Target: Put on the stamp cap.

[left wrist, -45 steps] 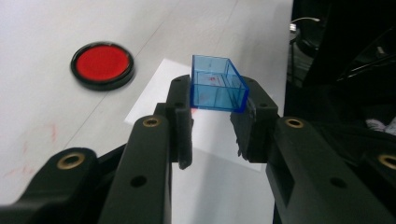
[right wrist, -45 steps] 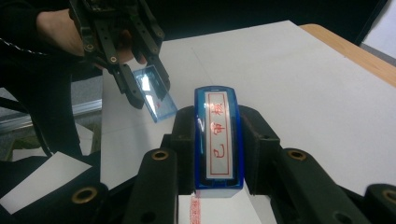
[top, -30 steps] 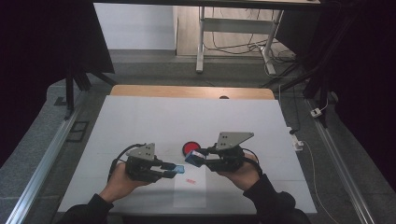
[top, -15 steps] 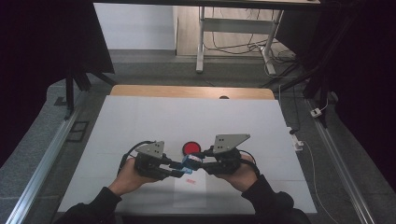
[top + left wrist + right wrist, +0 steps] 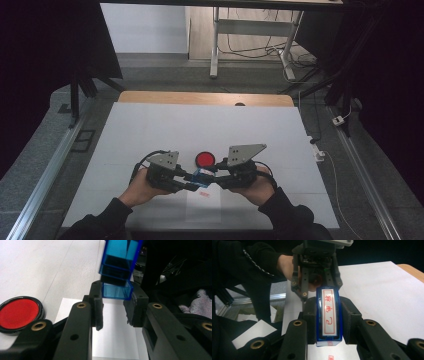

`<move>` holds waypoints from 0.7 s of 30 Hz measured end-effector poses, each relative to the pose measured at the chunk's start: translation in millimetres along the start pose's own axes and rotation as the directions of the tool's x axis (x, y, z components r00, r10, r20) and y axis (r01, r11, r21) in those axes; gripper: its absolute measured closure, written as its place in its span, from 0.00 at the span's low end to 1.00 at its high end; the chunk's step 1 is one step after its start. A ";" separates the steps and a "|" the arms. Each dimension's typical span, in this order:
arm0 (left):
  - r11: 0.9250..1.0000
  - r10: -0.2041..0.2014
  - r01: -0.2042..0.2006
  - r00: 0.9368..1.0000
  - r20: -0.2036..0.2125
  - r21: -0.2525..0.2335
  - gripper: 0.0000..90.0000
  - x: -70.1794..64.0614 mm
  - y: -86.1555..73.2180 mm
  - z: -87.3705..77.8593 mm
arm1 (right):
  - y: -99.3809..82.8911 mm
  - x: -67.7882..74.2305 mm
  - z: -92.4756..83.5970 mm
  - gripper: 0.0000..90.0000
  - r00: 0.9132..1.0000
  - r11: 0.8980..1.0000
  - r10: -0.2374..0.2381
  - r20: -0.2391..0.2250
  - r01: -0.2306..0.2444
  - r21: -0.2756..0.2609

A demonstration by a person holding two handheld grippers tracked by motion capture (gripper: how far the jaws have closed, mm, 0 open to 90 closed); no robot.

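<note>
- Blue stamp (image 5: 202,174) held between both grippers, above the white sheet (image 5: 200,207), near the table's front edge.
- Right gripper (image 5: 329,317) clamped on the stamp's sides; label with red characters facing up in the right gripper view.
- Left gripper (image 5: 113,305) closed on the stamp's lower clear-blue end, pads touching its sides; in the left gripper view the grip looks light, hard to tell how firm.
- Red mark (image 5: 202,193) printed on the sheet, just below the stamp in the high view.
- Round red ink pad (image 5: 204,159) in a black rim, just behind the grippers, apart from the stamp.
- Nothing between stamp and sheet; hands (image 5: 137,187) and black sleeves coming in from the bottom edge.
- White table cover (image 5: 200,130) under everything, wooden edge (image 5: 205,98) at the far side.
- Metal rails (image 5: 47,175) along both sides of the table.
- Grey floor beyond, a white desk leg (image 5: 215,45) and loose cables (image 5: 250,47) at the back, dark screens at left and right.
</note>
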State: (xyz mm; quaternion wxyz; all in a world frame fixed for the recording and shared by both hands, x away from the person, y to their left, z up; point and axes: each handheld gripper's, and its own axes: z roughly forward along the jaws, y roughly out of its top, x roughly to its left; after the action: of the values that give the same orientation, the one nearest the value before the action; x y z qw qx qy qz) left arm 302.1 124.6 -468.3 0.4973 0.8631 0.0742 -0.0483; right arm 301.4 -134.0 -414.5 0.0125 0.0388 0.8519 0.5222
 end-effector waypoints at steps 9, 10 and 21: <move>1.000 0.020 -0.020 1.000 0.007 -0.006 0.77 -0.6 -0.6 -0.8 | 0.1 0.5 0.3 0.78 1.000 1.000 -0.003 -0.018 0.003 -0.006; 1.000 0.030 -0.030 1.000 0.007 -0.008 0.77 -1.0 -0.5 -1.3 | 0.1 0.7 0.3 0.78 1.000 1.000 -0.003 -0.017 0.003 -0.009; 0.998 0.061 -0.061 0.998 0.028 -0.027 0.77 -2.7 -0.5 -3.2 | 0.0 3.0 2.5 0.78 0.999 1.000 -0.024 -0.046 0.023 -0.014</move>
State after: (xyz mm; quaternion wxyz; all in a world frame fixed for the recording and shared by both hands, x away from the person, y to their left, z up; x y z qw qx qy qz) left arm 299.4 127.4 -466.6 0.5108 0.8576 0.0414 -0.0444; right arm 298.6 -131.5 -415.6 -0.0009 0.0164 0.8487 0.5287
